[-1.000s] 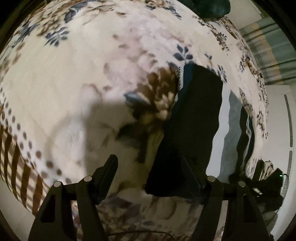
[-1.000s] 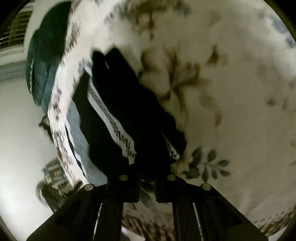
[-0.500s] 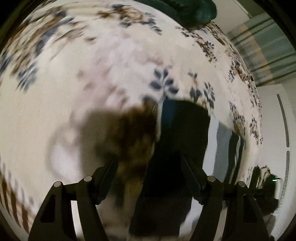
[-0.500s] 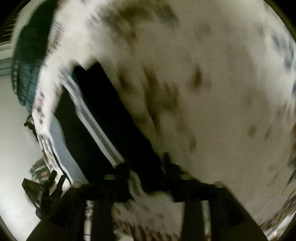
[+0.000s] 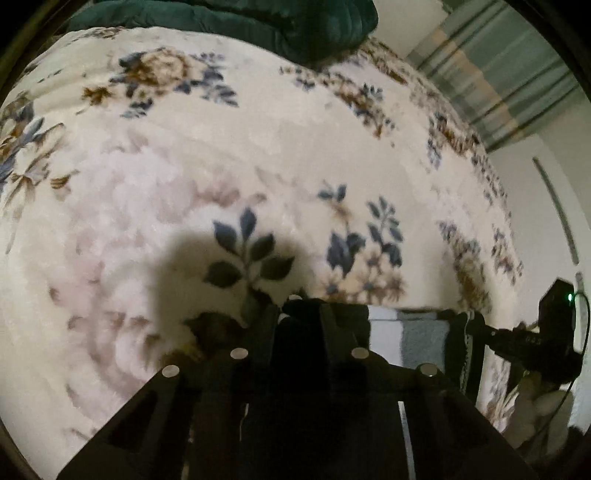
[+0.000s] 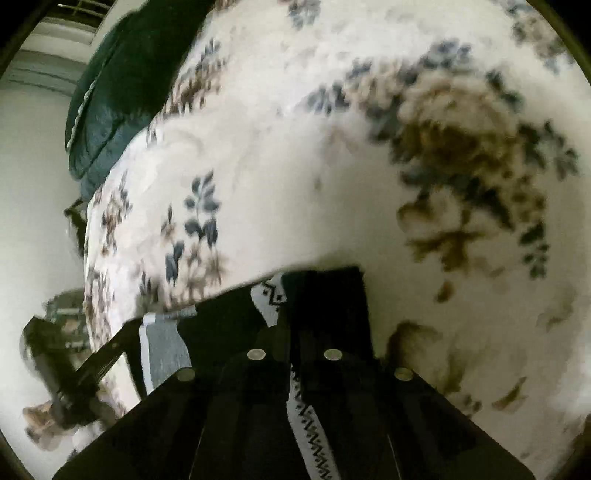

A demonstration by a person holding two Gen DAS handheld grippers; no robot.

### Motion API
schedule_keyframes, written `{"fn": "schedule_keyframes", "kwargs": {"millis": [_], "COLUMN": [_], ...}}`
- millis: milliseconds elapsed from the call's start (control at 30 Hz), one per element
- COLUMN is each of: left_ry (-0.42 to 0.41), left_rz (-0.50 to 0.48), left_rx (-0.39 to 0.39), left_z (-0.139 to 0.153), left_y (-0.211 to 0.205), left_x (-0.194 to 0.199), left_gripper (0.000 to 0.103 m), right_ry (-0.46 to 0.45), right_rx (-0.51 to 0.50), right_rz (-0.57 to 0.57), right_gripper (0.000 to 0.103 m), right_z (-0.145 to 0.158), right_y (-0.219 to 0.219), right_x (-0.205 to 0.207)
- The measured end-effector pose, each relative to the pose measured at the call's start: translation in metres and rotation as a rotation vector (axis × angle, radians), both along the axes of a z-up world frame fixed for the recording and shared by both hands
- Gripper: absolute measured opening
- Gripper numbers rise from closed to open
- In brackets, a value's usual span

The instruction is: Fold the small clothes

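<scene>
From the left wrist, the left gripper (image 5: 297, 314) pinches the dark garment (image 5: 421, 341) lying on the floral blanket (image 5: 184, 184). From the right wrist, the right gripper (image 6: 295, 317) pinches the garment (image 6: 325, 295) too.

- Your left wrist camera sits right behind the left gripper (image 5: 297, 314), looking forward along its fingers and down at the floral blanket (image 5: 221, 166), close to the surface.
- Past those fingertips the blanket runs to a dark green pillow (image 5: 258, 22) at the far edge; to their right you catch the other gripper (image 5: 532, 343) by the blanket's edge.
- Your right wrist camera rides behind the right gripper (image 6: 295, 332), facing forward, just as near the blanket (image 6: 295, 166).
- Left of its fingers sits that green pillow (image 6: 122, 85).
- Both views share the blanket, the pillow and the dark patterned garment (image 5: 421, 332) (image 6: 269, 295) stretched between the tongs.
</scene>
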State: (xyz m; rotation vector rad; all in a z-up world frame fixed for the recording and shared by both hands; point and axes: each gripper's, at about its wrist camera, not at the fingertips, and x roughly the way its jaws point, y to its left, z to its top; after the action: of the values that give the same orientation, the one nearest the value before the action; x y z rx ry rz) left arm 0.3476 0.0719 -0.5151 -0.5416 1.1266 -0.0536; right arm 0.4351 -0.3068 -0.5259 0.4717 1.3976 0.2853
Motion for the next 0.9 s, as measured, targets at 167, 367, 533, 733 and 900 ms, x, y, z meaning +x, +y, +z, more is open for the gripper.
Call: {"fn": "schedule_keyframes", "kwargs": {"millis": [167,367,533,733,900], "left_ry": [0.025,0.105,0.103,0.116,0.188], "left_rz": [0.019,0.034,0.022,0.1,0.189], "left_rx": [-0.04,-0.102,-0.165,-0.164,-0.192], "left_z": [-0.009,-0.036,-0.012,0.008,0.001], "left_y": [0.004,0.009,0.028,0.039,0.033], "left_x": [0.014,0.038,0.012,-0.07,-0.127], "left_gripper": [0.017,0.024,0.051,0.057,0.057], "right_ry": [-0.057,0.034,0.102,0.223,0.377], "right_rx": [-0.021,-0.07,0.053,0.102,0.233], "right_rz": [-0.08,-0.052,-0.054,-0.052,-0.142], "right_gripper": [0.002,0.003,0.042,0.053,0.054], "right_z": [0.019,-0.018,-0.012,-0.005,-0.043], "right_y": [-0.021,-0.013,-0.036,-0.071,-0.077], "right_x": [-0.001,0.017,0.002,-0.082,-0.149]}}
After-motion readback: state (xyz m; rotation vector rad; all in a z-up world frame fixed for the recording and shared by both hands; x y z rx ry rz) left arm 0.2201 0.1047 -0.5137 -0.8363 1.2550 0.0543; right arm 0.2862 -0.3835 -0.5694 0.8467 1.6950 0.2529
